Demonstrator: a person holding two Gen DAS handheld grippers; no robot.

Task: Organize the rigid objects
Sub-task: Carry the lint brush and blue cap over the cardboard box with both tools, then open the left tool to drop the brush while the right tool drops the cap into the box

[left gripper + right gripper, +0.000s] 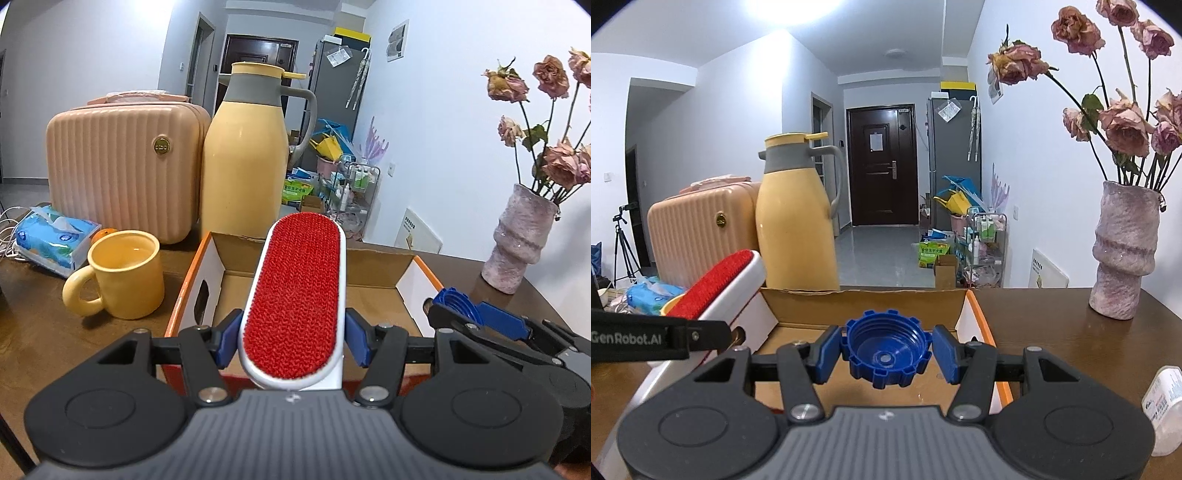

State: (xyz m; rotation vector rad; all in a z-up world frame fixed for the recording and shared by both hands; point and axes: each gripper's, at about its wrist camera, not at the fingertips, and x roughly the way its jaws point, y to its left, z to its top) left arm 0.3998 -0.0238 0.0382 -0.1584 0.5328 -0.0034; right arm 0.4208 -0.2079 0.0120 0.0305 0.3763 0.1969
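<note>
lint brush [291, 295]: clamped by left gripper [291, 341] pads, over the box | blue cap [886, 354]: pinched in right gripper [886, 354], over the box | cardboard box [376, 264]: open, visible floor bare | yellow mug [125, 273]: left of box, looks empty | pink vase [1124, 254]: dried roses

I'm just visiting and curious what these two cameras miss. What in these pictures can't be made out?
- Floor of the open cardboard box: both views; the red-faced white lint brush and blue ribbed plastic cap cover much of it.
- Lint brush handle: left view, behind the gripper body.
- White labelled container: right view, cut off by the edge; print too small.
- Small orange object: left view, behind the yellow ceramic mug.
</note>
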